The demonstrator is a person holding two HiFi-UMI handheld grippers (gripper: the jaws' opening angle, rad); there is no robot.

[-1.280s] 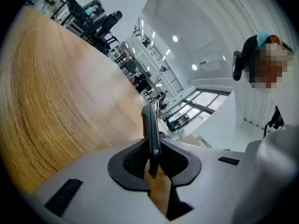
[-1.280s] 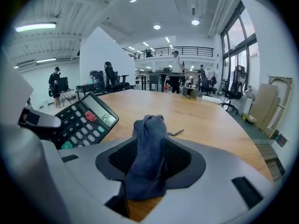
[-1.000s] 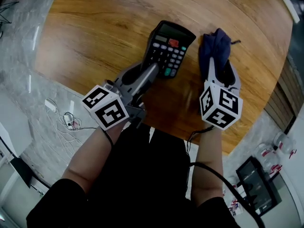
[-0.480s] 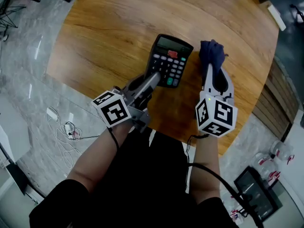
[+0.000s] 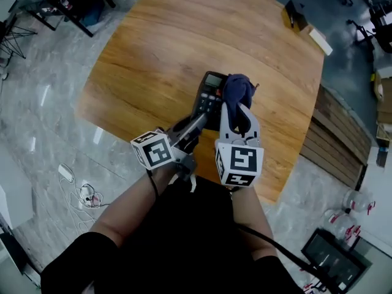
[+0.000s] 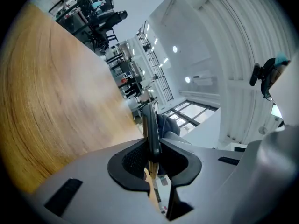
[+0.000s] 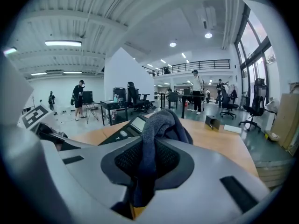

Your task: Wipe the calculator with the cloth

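Head view: the left gripper (image 5: 199,120) pinches the calculator's (image 5: 210,94) near edge. The right gripper (image 5: 237,110) clamps the cloth (image 5: 237,87). A second ago the cloth hung to the calculator's right; now it overlaps its right side, above the table (image 5: 141,60).

Left gripper view: the jaws are narrow on the calculator, which is seen edge-on.

Right gripper view: the jaws are tight on the cloth, with the keys just behind it. Wiping looks ready to start.
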